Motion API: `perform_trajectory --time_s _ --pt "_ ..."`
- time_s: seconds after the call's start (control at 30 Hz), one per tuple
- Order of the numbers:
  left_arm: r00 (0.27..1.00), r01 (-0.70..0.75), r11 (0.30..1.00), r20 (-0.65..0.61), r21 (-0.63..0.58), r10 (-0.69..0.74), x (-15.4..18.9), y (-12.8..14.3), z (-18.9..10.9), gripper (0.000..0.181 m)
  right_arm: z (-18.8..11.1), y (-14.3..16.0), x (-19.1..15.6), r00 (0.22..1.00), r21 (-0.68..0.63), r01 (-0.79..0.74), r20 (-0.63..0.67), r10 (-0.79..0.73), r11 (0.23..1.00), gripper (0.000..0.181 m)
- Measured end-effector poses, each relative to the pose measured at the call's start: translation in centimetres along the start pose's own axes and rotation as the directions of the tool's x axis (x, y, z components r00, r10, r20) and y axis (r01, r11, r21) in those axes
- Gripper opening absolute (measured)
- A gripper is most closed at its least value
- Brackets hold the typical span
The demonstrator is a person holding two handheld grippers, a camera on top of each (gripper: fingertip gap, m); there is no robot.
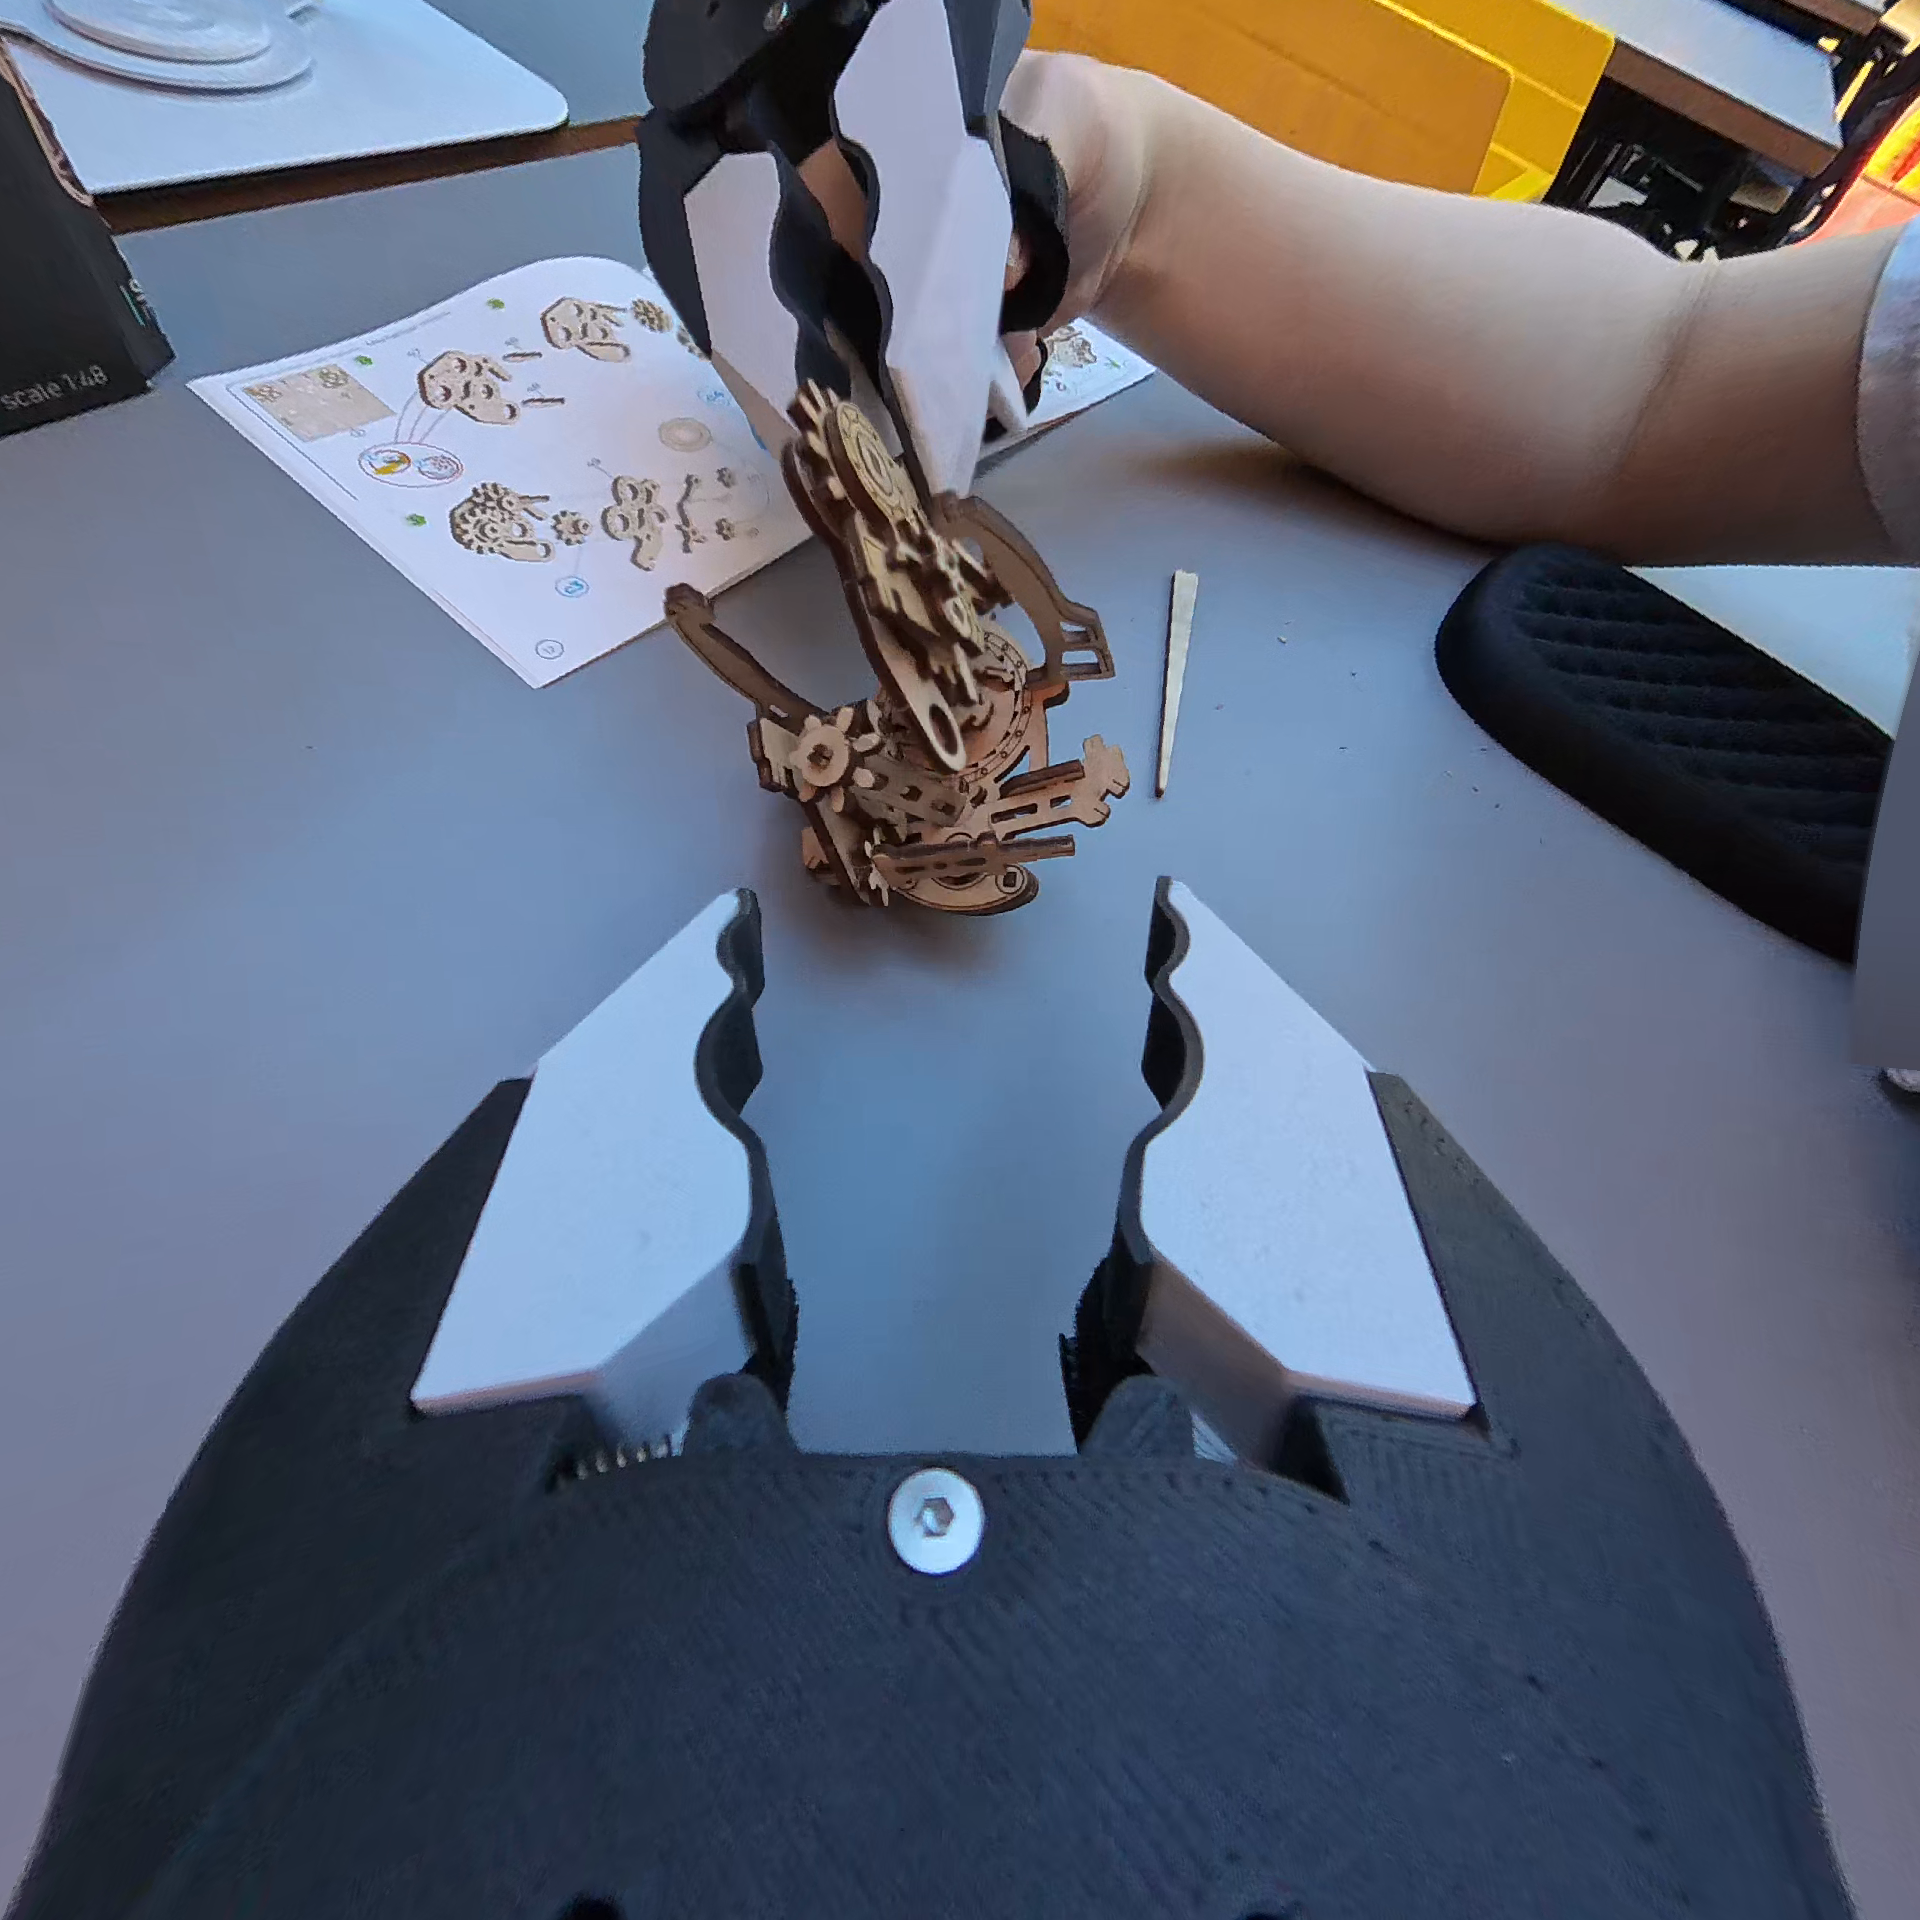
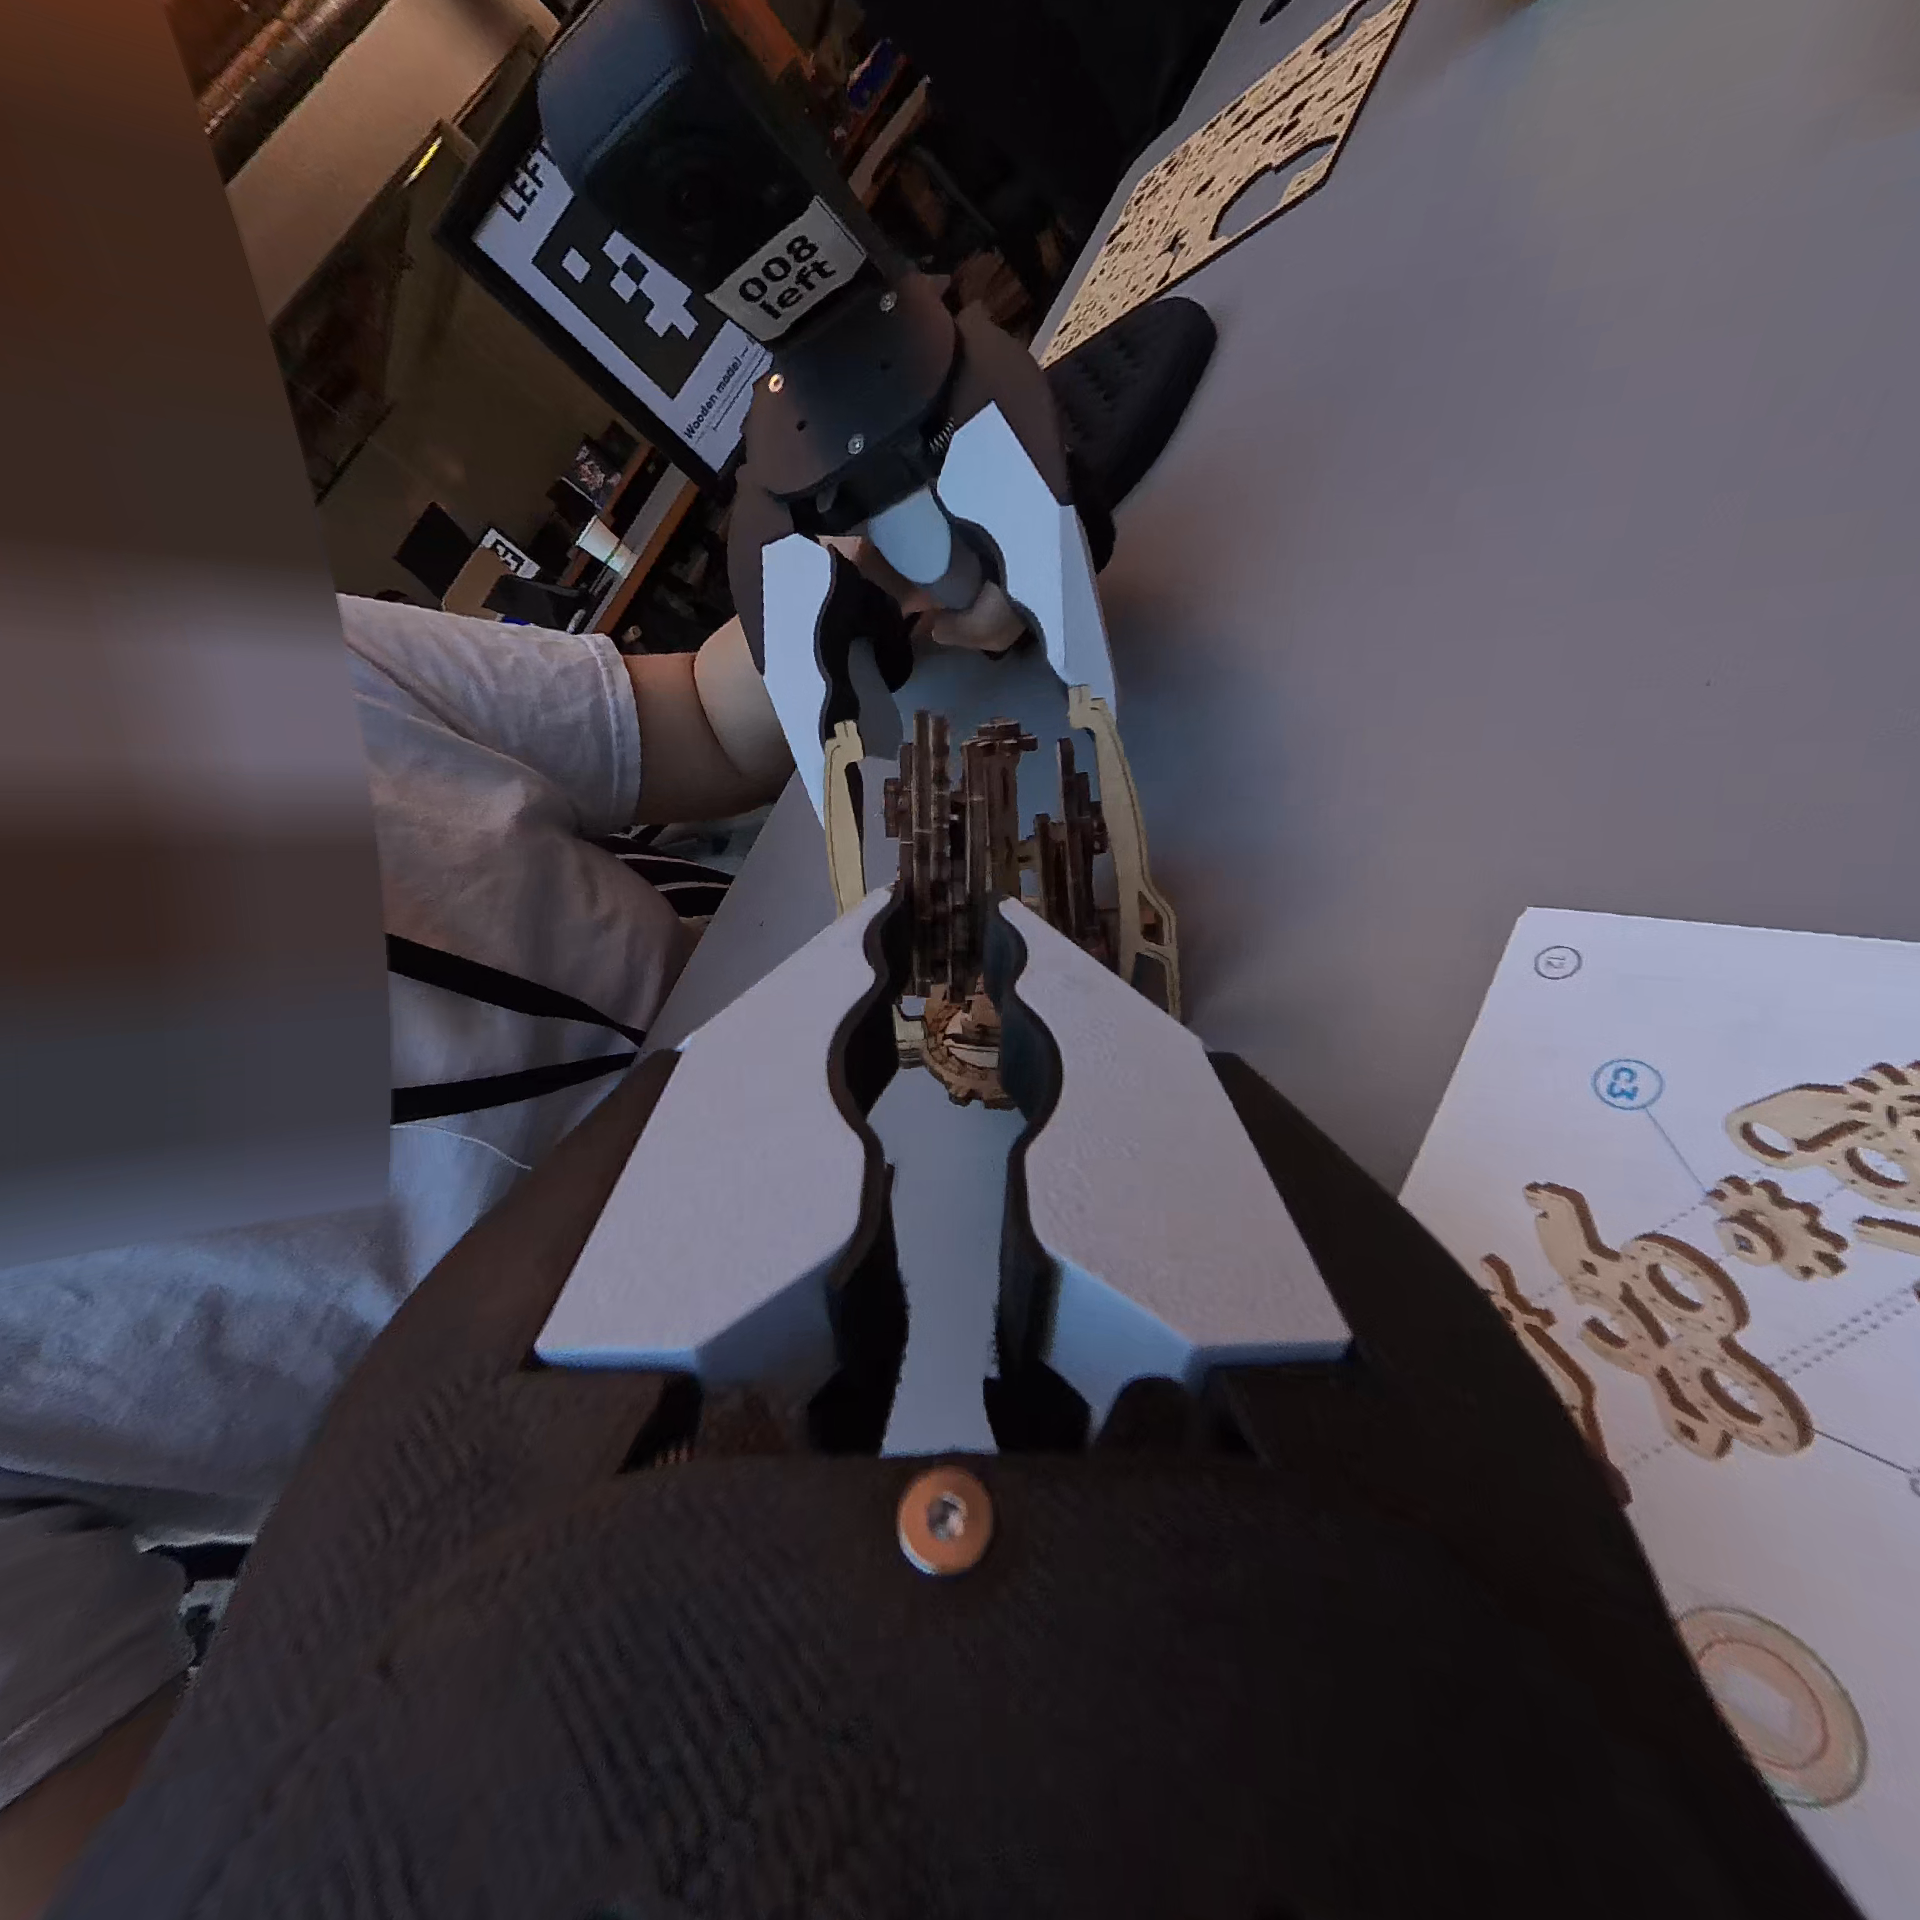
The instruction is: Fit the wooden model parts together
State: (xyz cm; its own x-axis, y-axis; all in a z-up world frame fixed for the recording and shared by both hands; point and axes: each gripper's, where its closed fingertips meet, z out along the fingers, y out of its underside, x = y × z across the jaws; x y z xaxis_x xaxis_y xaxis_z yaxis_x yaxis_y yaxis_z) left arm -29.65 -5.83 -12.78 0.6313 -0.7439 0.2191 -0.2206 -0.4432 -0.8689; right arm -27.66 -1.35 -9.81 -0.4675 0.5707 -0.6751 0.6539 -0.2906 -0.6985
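Observation:
A partly built wooden model (image 1: 935,800) with gears and a curved frame stands on the grey table (image 1: 312,883). My right gripper (image 1: 862,426) comes down from above and is shut on a flat wooden gear part (image 1: 894,561), whose lower end reaches into the model. My left gripper (image 1: 954,904) is open and empty, just in front of the model's base. In the right wrist view my right gripper (image 2: 942,909) is shut on the gear part (image 2: 925,800). The model's frame (image 2: 1127,831) stands beyond it, between the open fingers of the left gripper (image 2: 961,707).
An instruction sheet (image 1: 499,457) lies behind the model and shows in the right wrist view (image 2: 1714,1247). A thin wooden stick (image 1: 1176,675) lies to the right. A black mesh pad (image 1: 1662,748), a person's forearm (image 1: 1403,343), a black box (image 1: 62,260) and a cut-out wooden sheet (image 2: 1226,156) are around. Both grippers' tips are roughly 12 cm from the thin wooden stick (image 1: 1176,675).

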Motion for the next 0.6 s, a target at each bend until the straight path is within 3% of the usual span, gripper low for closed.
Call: perform_trajectory --time_s 0.6 --pt "0.994 -0.078 0.99 0.064 -0.114 0.086 -0.2 1.6 0.8 0.054 1.8 1.2 -0.4 0.991 -0.08 -0.055 0.117 0.064 0.995 0.011"
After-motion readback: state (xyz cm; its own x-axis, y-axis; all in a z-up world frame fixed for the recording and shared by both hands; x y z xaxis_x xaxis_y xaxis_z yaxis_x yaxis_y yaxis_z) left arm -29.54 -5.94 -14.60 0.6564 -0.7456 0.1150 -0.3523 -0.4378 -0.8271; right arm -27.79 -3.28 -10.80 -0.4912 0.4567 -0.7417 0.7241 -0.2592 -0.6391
